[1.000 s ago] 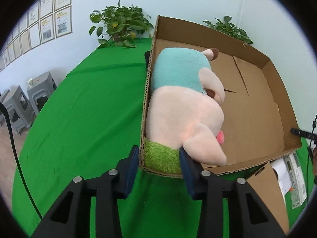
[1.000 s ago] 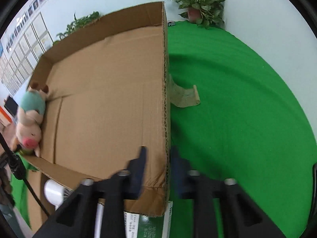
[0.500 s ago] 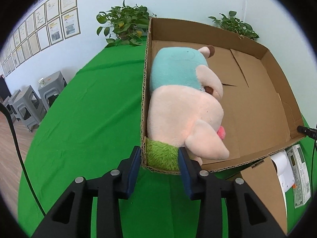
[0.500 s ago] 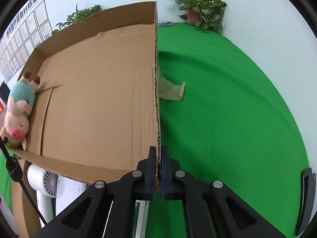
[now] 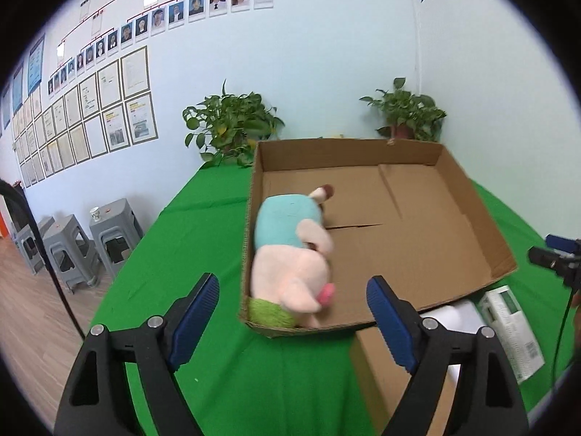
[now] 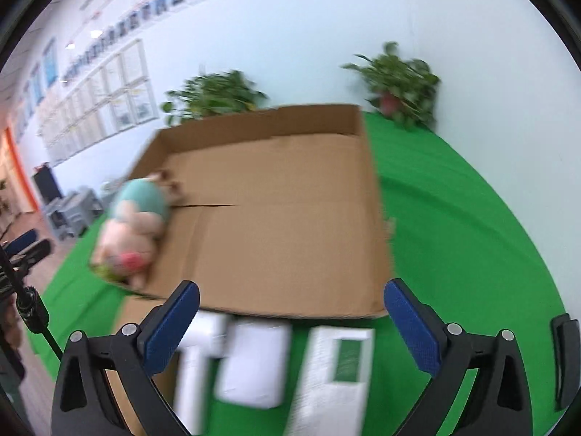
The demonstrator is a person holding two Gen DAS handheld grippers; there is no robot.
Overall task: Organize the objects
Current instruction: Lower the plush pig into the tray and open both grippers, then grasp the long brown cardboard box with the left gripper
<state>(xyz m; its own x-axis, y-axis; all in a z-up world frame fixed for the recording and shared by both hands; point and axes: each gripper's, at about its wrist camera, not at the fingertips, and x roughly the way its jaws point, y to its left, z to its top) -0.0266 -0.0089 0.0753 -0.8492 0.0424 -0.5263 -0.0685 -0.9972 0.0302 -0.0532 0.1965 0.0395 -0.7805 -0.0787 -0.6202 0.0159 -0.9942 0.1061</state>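
A shallow cardboard box (image 5: 428, 239) lies on the green table; it also shows in the right wrist view (image 6: 290, 218). A plush pig (image 5: 294, 254) with a teal top lies inside along the box's left wall, also seen in the right wrist view (image 6: 134, 232). My left gripper (image 5: 292, 301) is open and empty, held back from the box's near left corner. My right gripper (image 6: 290, 309) is open and empty, in front of the box's near edge.
White packages (image 6: 254, 363) and a green-and-white carton (image 6: 341, 367) lie by the box's near edge, beside a flat cardboard piece (image 5: 381, 374). Potted plants (image 5: 232, 127) stand at the table's back. Grey stools (image 5: 72, 243) stand on the floor at left.
Both grippers have opened wide, let go of the box's walls, and pulled back and up. The box now rests flat with the pig inside.
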